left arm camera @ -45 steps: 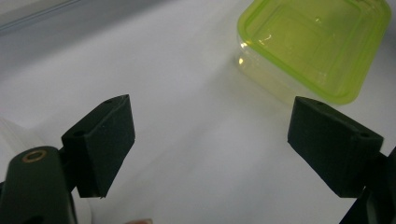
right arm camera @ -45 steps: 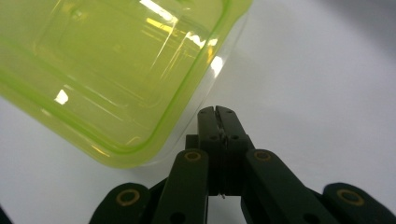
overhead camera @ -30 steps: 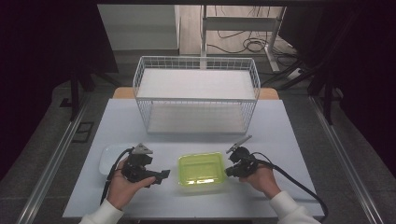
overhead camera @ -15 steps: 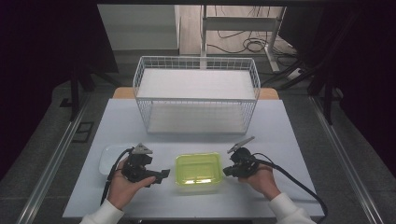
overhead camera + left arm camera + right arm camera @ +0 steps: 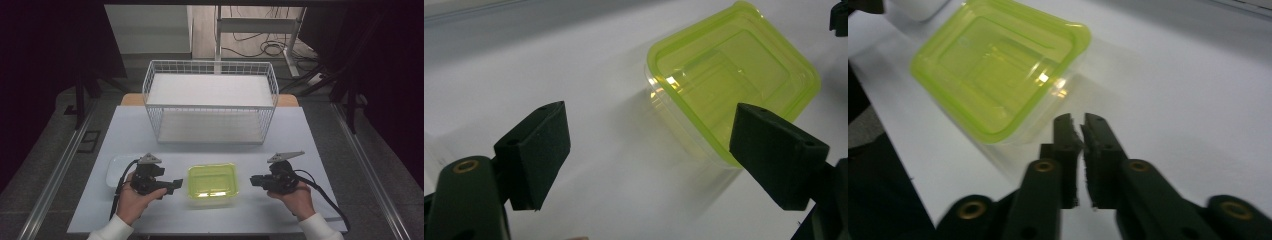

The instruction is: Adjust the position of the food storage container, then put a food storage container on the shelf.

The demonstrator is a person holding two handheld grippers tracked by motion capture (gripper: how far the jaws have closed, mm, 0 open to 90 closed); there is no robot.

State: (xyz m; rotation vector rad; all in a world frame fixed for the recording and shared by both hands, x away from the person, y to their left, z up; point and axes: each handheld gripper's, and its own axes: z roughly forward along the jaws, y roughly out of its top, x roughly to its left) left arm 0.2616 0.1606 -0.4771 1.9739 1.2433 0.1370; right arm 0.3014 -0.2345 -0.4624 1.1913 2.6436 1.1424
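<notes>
The green-lidded box (image 5: 212, 183) sits on the table (image 5: 320, 135) near its front edge, between the two hands, in front of the wire basket (image 5: 210, 102) and beside a white dish (image 5: 116, 170). The left gripper (image 5: 176, 184) is spread wide and empty just beside the box's left side, while the right gripper (image 5: 253, 180), well clear of the box, has just been opening, its jaws barely parted with nothing between them. To lift the box well, I judge the left jaws should straddle the rim squarely and close gently, since the thin clear wall may flex or slip.

Lab/test setup: white table (image 5: 310, 130) w/ black curtains (image 5: 50, 50), floor cables (image 5: 260, 47), metal rails (image 5: 60, 175).
</notes>
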